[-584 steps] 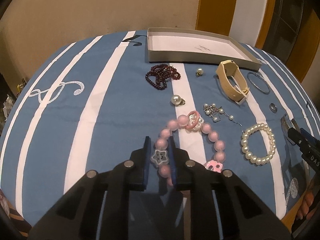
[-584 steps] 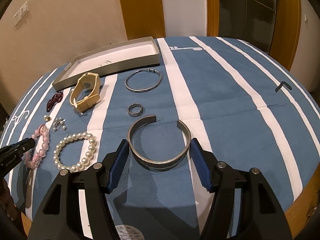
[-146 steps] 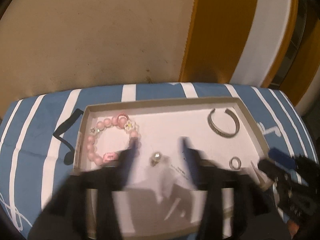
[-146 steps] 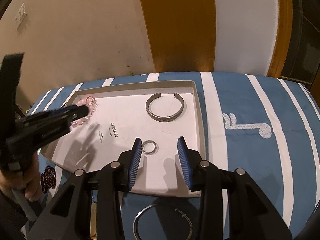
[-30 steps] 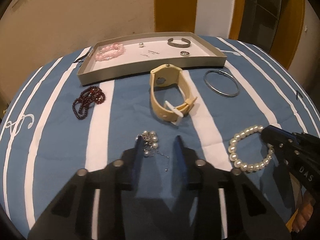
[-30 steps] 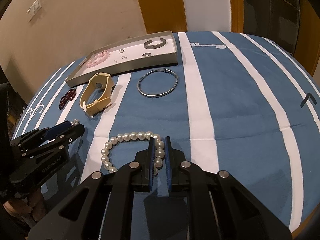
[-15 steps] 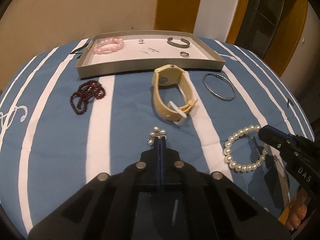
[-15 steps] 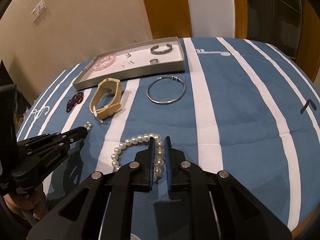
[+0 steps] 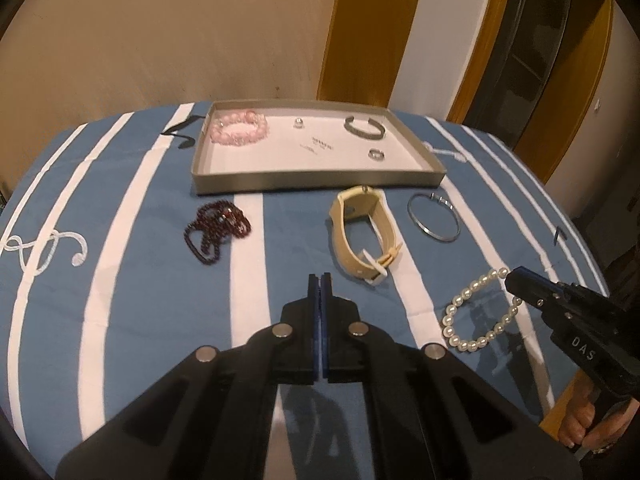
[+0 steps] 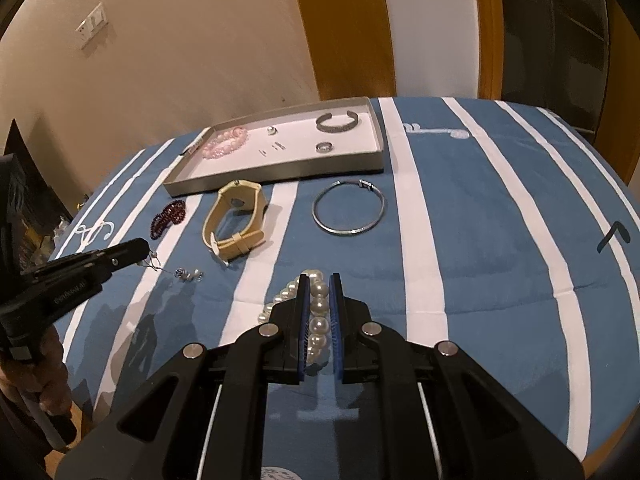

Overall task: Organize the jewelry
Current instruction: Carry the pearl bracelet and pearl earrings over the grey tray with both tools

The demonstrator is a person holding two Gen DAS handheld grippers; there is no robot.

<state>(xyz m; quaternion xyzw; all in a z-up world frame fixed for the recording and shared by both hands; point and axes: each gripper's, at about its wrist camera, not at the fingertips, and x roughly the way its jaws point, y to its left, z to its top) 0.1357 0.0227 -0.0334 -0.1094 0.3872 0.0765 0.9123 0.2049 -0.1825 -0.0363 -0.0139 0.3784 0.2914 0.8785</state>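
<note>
My left gripper [image 9: 320,278] is shut. The right wrist view shows it [image 10: 140,250] pinching the thin wire of a pearl cluster earring [image 10: 188,274], whose cluster trails low over the cloth. The earring is hidden in the left wrist view. My right gripper [image 10: 319,279] is shut on a white pearl bracelet [image 10: 286,294], with pearls between its pads. In the left wrist view the bracelet [image 9: 460,306] droops from the right gripper [image 9: 516,276] to the cloth. The grey tray [image 9: 320,182] [image 10: 280,174] at the back holds a pink bead bracelet [image 9: 240,130], a cuff [image 9: 364,128], a ring [image 9: 377,154] and a pearl bead [image 9: 297,122].
On the blue-and-white striped cloth between me and the tray lie a dark red bead string [image 9: 216,228] [image 10: 168,216], a beige watch [image 9: 360,232] [image 10: 232,220] and a thin silver bangle [image 9: 434,218] [image 10: 348,212]. A hand [image 9: 580,432] holds the right gripper at the table's near right edge.
The left gripper shut on the pearl cluster earring and rose with it, so the earring has dropped out of its own view. The right gripper stayed shut on the pearl bracelet and lifted a little.
</note>
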